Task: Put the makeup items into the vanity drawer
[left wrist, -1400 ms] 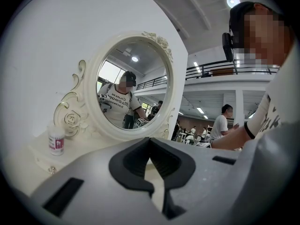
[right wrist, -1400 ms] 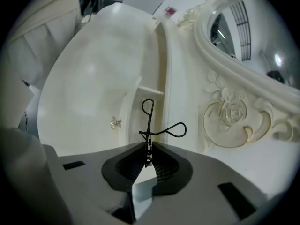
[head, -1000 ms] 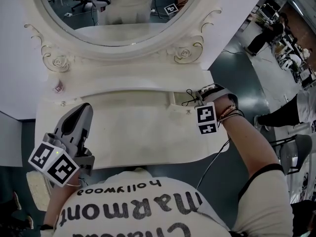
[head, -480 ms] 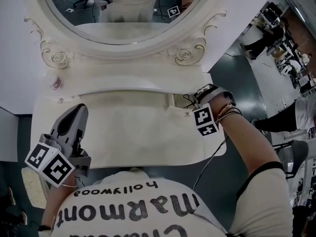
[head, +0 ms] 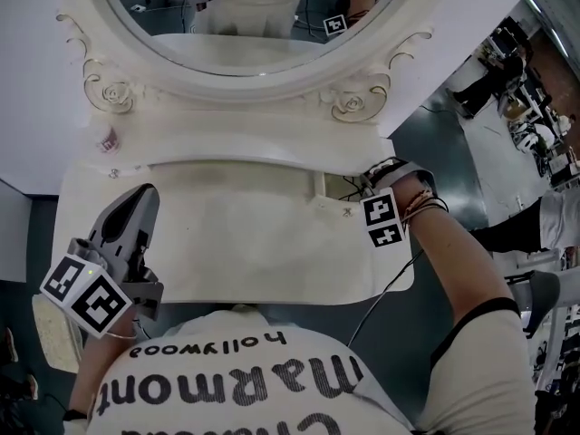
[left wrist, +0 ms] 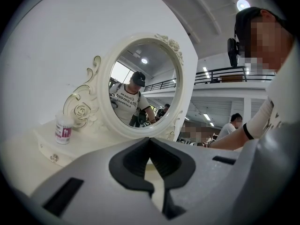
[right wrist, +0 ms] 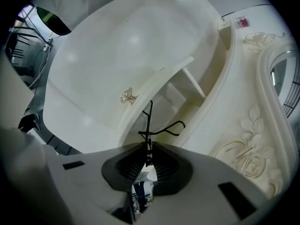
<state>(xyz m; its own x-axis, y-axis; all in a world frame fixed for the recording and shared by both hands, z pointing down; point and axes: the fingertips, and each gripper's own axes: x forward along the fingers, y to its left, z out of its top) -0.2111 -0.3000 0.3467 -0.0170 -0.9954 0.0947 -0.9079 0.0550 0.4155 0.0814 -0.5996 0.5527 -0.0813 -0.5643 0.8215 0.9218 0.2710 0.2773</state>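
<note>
1 mirror [head: 245, 7], 1 drawer [right wrist: 177, 96], 1 jar [left wrist: 63, 129], 1 black tool [right wrist: 149, 125].

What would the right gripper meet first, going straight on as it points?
Probably the inside of the open drawer; the black wire tool held in the right gripper would touch it first.

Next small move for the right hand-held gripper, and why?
Probably lower the right hand-held gripper a little before releasing: its jaws are shut on a black wire tool that hangs over the open drawer compartment, seemingly not yet resting inside.
</note>
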